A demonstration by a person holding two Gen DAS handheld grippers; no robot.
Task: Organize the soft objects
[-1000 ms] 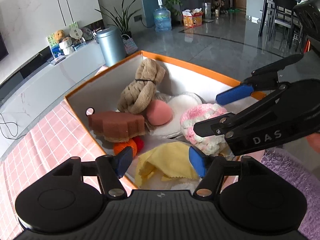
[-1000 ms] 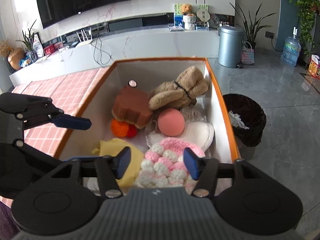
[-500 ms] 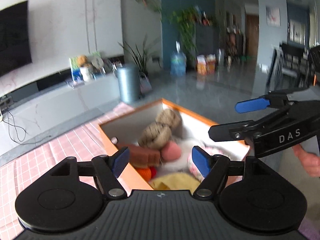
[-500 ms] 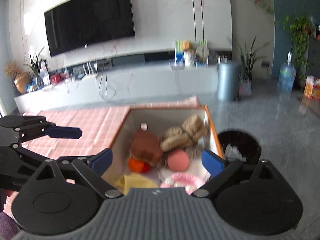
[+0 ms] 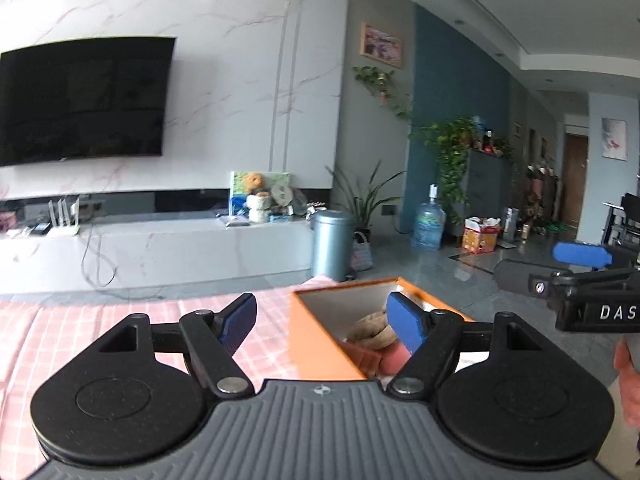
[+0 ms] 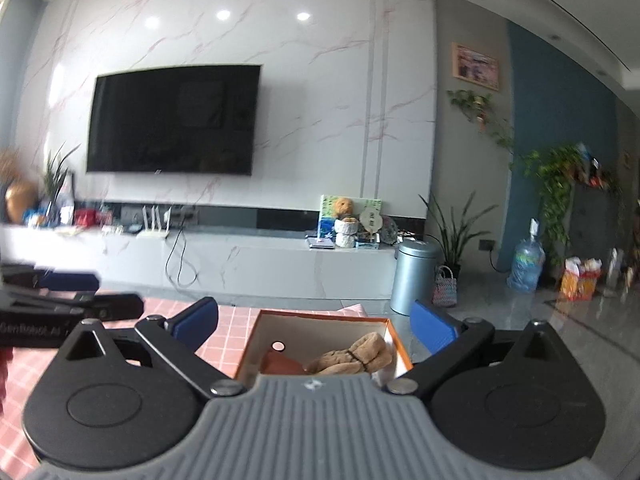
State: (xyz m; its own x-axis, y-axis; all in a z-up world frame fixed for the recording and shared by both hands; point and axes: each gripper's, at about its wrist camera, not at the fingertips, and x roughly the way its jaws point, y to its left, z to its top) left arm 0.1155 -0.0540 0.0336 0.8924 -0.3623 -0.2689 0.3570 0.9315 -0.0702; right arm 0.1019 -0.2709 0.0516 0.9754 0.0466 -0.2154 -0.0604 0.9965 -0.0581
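Observation:
An orange box with white inside (image 5: 316,334) (image 6: 250,344) stands on the pink checked tablecloth (image 5: 60,320). A beige twisted plush (image 6: 354,356) (image 5: 370,330), a brown sponge (image 6: 280,362) and a pink ball (image 5: 394,360) lie inside; the rest of the contents is hidden. My left gripper (image 5: 322,320) is open and empty, raised above the box's near edge. My right gripper (image 6: 314,322) is open wide and empty, raised above the box. Each gripper shows in the other's view, the right one (image 5: 576,276) at right, the left one (image 6: 68,292) at left.
A low white TV bench (image 6: 240,256) with a TV (image 6: 172,120) above runs along the far wall. A grey bin (image 6: 414,276), plants and a water bottle (image 6: 526,264) stand on the grey floor beyond the table.
Both grippers have risen and tilted up, away from the box. The box contents have dropped low in both views. The right gripper's jaws have spread wider.

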